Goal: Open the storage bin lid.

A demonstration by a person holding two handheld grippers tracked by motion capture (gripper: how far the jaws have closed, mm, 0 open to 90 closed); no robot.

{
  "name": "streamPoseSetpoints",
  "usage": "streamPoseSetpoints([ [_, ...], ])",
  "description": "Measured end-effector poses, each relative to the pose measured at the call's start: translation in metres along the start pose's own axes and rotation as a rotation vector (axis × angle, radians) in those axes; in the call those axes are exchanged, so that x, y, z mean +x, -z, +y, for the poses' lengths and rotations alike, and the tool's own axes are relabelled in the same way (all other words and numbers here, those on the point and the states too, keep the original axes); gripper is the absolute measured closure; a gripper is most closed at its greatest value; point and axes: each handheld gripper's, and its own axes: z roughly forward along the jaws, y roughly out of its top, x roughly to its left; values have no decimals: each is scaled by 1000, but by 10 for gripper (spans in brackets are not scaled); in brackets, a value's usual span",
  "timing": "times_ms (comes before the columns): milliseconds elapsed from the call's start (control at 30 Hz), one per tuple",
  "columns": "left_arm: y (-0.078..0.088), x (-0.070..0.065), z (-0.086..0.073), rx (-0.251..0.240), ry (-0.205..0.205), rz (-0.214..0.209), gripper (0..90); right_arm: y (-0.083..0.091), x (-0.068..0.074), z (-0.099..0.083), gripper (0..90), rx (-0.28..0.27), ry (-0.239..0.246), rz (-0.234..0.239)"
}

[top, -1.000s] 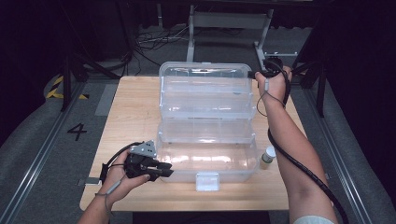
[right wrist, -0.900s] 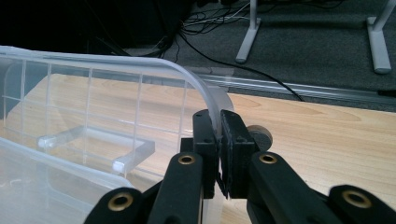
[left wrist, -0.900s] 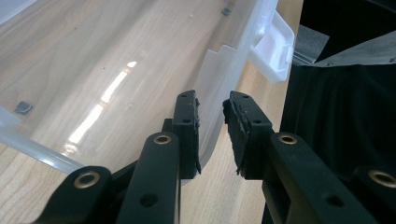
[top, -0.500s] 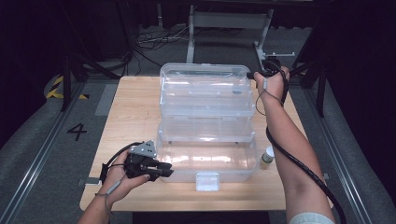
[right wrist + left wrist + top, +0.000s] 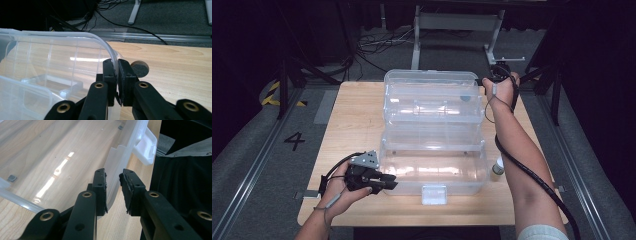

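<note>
Near edge of the wooden bench [image 5: 357, 125]: left gripper [image 5: 384, 181] sits low at the near-left corner of the clear plastic box [image 5: 434, 167]. In the left gripper view its jaws straddle the box's thin corner wall [image 5: 113, 180]; one pad lies against the wall, the other stands a little off it, so the jaws are parted and not clamped.

A white latch [image 5: 434, 194] hangs at the middle of the box's near wall, close to the bench's near edge. A small bottle [image 5: 498, 166] stands on the bench just beside the box's near-right corner, close to the right forearm [image 5: 522, 165] that crosses above that side.

The box body lies across the middle of the bench. Its lid [image 5: 430, 97] is swung open and reaches toward the far edge.

Far right: right gripper [image 5: 492, 80] is at the lid's far-right corner. In the right gripper view its jaws are pinched on the lid's rim [image 5: 113, 58], pads pressing both faces. A small dark round disc [image 5: 140, 68] lies on the bench just behind those jaws.
</note>
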Motion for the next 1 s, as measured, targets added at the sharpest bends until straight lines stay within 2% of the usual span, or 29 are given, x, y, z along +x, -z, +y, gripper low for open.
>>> streamPoseSetpoints([
  [700,0,-1,-1,-4,3,11,734,-19,-11,-4,855,47,-50,21],
  [867,0,-2,-1,-9,2,14,733,-25,-16,-6,851,54,-71,46],
  [1000,0,-2,-1,-8,2,15,733,-28,-17,-8,849,58,-78,47],
])
